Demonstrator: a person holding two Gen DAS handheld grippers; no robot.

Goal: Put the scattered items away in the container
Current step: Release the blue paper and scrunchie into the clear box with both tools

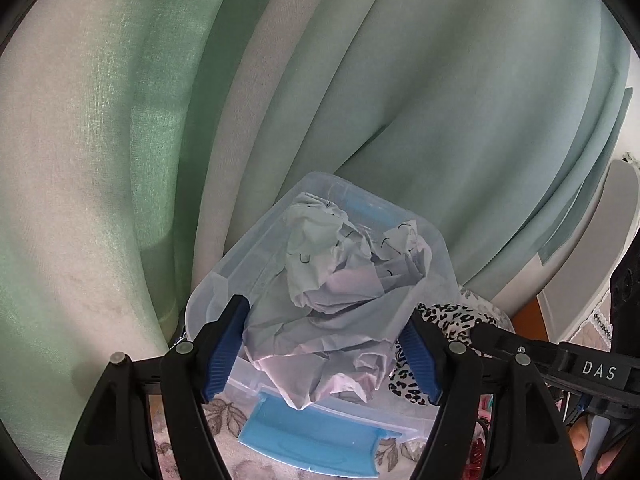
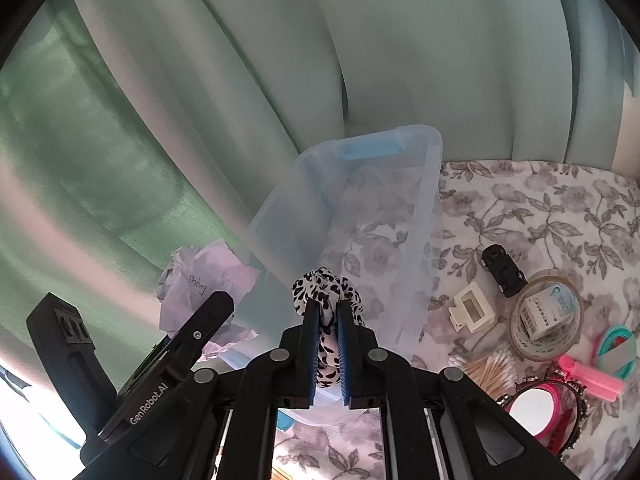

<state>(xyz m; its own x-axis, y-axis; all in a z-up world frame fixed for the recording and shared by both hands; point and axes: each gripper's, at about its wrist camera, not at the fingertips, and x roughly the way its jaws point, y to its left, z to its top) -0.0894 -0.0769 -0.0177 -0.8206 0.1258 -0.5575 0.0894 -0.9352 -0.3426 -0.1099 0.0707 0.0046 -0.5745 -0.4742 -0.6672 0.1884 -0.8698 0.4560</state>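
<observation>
A clear plastic container (image 1: pixel 224 264) with blue latches stands on the floral cloth, against the curtain. My left gripper (image 1: pixel 322 344) is shut on a large ball of crumpled white paper (image 1: pixel 340 280), which it holds over the container's opening with its pads pressing on both sides. In the right wrist view the same paper (image 2: pixel 200 292) hangs just left of the container (image 2: pixel 428 200), whose visible inside looks bare. My right gripper (image 2: pixel 328 308) is shut on a black-and-white leopard-print scrunchie (image 2: pixel 326 284) at the container's near rim. The scrunchie (image 1: pixel 452 320) also shows right of the paper.
Right of the container, the floral cloth (image 2: pixel 520 200) carries a black toy car (image 2: pixel 503 270), a white hair claw (image 2: pixel 472 312), a tape roll (image 2: pixel 546 316) with a small box inside, cotton swabs (image 2: pixel 488 368), a pink mirror (image 2: pixel 536 404) and teal rings (image 2: pixel 616 346). Green curtains (image 2: pixel 200 80) hang close behind.
</observation>
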